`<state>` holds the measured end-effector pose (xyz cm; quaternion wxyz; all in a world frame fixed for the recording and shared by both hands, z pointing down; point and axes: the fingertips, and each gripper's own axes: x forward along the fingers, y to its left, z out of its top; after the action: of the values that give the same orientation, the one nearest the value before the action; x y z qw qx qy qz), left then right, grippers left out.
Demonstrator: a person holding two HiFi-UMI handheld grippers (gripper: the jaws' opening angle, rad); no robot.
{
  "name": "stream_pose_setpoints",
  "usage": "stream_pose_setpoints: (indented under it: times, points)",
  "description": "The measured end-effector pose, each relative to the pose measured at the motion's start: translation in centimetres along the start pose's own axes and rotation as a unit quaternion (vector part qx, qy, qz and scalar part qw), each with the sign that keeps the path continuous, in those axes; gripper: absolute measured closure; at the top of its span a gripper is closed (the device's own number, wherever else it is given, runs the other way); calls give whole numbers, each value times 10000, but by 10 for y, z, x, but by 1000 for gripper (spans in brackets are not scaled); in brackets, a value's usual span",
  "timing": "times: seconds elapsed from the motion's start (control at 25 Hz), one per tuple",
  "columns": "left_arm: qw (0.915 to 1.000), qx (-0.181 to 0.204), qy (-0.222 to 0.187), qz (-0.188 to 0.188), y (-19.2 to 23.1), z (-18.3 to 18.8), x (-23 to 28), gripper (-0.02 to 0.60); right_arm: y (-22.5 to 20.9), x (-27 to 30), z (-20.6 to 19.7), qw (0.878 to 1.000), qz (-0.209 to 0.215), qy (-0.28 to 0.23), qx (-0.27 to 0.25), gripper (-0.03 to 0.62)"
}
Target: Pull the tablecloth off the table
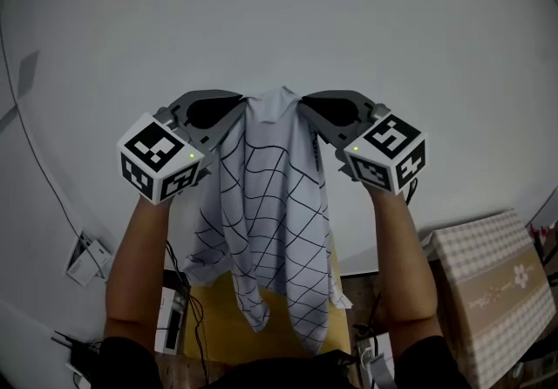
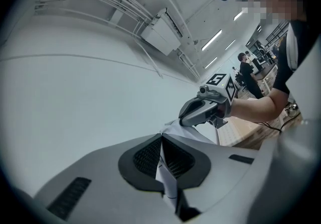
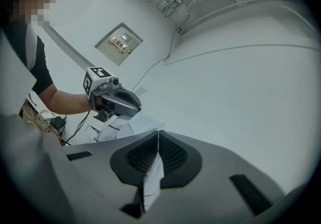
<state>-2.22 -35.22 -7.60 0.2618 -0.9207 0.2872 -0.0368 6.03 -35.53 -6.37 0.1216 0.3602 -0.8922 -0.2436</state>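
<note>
The tablecloth (image 1: 266, 221), white with a thin black grid, hangs bunched in the air between my two grippers, its lower end draped over a yellow tabletop (image 1: 214, 322). In the head view my left gripper (image 1: 237, 110) is shut on the cloth's upper left part. My right gripper (image 1: 307, 105) is shut on its upper right part, close beside the left. In the left gripper view a fold of cloth (image 2: 168, 183) is pinched between the shut jaws (image 2: 161, 160). The right gripper view shows a strip of cloth (image 3: 152, 180) clamped in its jaws (image 3: 158, 155).
A checked cardboard box (image 1: 493, 291) stands at the lower right. A small white box (image 1: 87, 258) and a thin cable (image 1: 35, 152) lie on the pale floor at the left. A power strip (image 1: 170, 317) sits by the table's left edge. Another person (image 2: 248, 72) stands far behind.
</note>
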Motion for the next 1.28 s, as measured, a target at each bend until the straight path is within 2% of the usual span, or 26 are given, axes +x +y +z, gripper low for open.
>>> stream_pose_setpoints:
  times: [0.2, 0.32, 0.48, 0.72, 1.28]
  points:
    - [9995, 41, -297, -84, -13, 40, -20, 569, 11, -22, 40, 9994, -135, -211, -258, 572]
    - [9993, 77, -363, -87, -19, 51, -26, 569, 17, -26, 52, 9992, -119, -258, -284, 572]
    - [9991, 30, -408, -92, -21, 53, -27, 569, 19, -27, 56, 9992, -94, -268, -285, 572]
    - [9981, -262, -490, -266, -20, 52, -26, 569, 19, -26, 55, 9992, -65, -286, -256, 572]
    - [9988, -127, -388, -285, -15, 42, -22, 568, 12, -24, 45, 9991, -206, -237, -280, 572]
